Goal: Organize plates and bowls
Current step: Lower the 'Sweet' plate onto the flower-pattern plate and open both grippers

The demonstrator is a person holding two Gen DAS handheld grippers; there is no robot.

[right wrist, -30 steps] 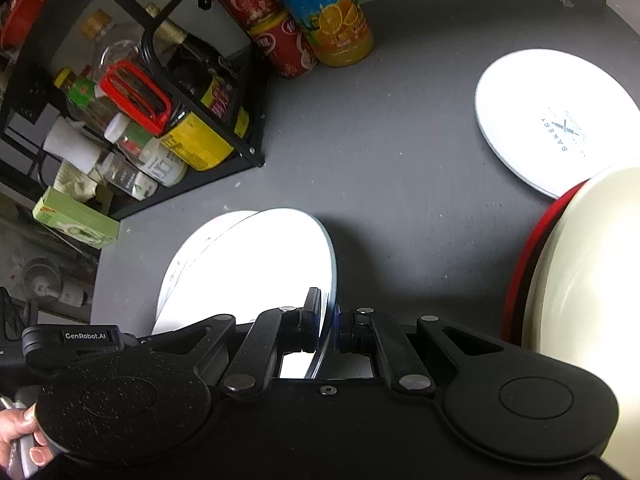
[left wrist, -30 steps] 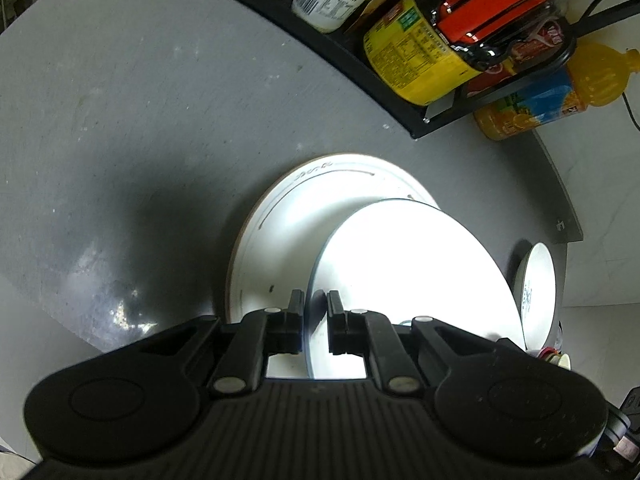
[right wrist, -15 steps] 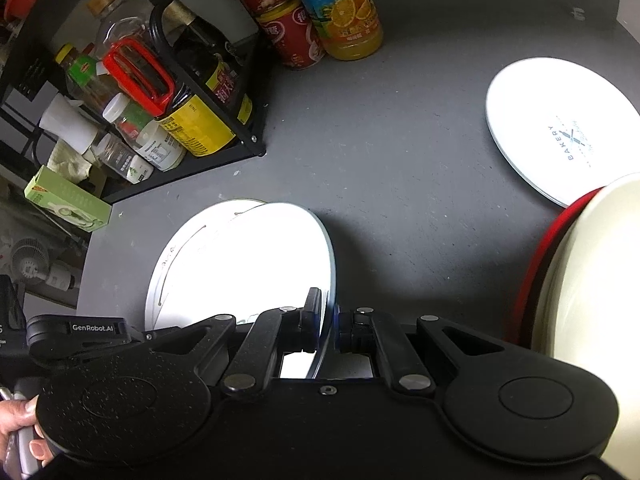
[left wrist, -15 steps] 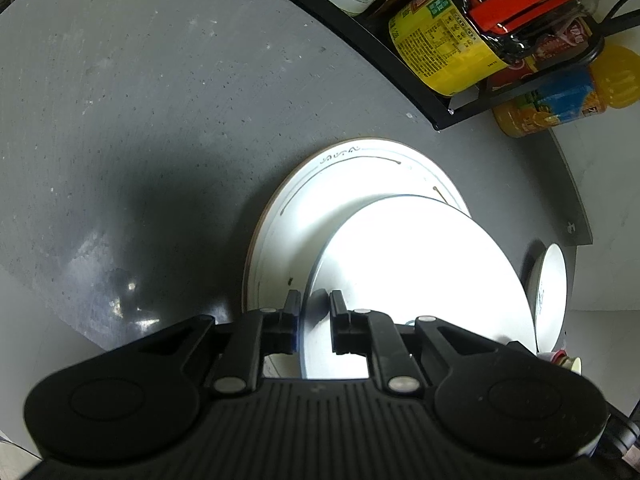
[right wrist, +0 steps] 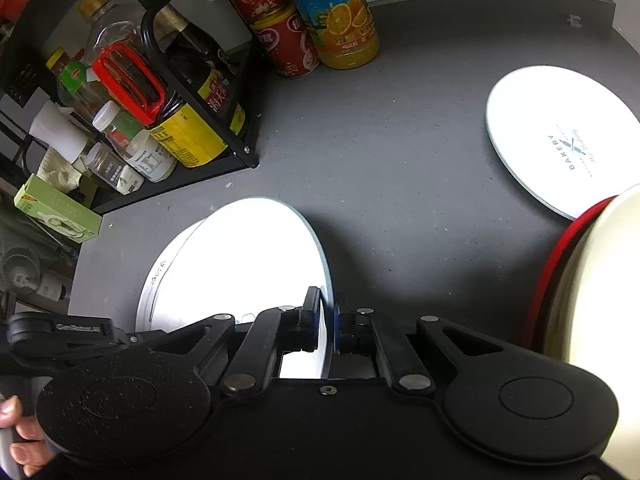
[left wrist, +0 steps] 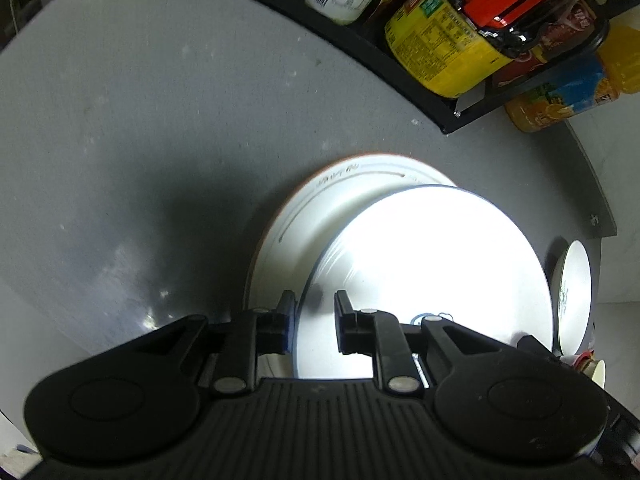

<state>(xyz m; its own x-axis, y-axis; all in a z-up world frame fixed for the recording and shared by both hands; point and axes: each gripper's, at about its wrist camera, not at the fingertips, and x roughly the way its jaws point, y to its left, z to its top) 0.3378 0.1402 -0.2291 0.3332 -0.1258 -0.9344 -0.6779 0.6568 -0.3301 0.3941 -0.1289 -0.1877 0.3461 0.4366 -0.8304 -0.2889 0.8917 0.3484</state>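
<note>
A white blue-rimmed plate (left wrist: 432, 264) lies over a larger white plate with a brown rim (left wrist: 316, 208) on the grey table. My left gripper (left wrist: 315, 322) straddles the blue-rimmed plate's near edge with its jaws parted, a gap showing on both sides. In the right wrist view the same plate (right wrist: 248, 264) is pinched at its opposite edge by my right gripper (right wrist: 327, 326), which is shut on it. The larger plate (right wrist: 160, 276) shows beneath. A white "BAKERY" plate (right wrist: 560, 140) lies at the right, beside a cream bowl (right wrist: 592, 280) with a red one under it.
A black wire rack (right wrist: 176, 120) with sauce bottles and jars stands at the back left. Red cans (right wrist: 280, 32) and an orange juice bottle (right wrist: 336, 20) stand beside it. A green box (right wrist: 56, 208) lies near the table's left edge.
My left gripper's jaws have opened and let go of the blue-rimmed plate's edge. The plate has settled lower over the larger plate. My right gripper stays shut on it.
</note>
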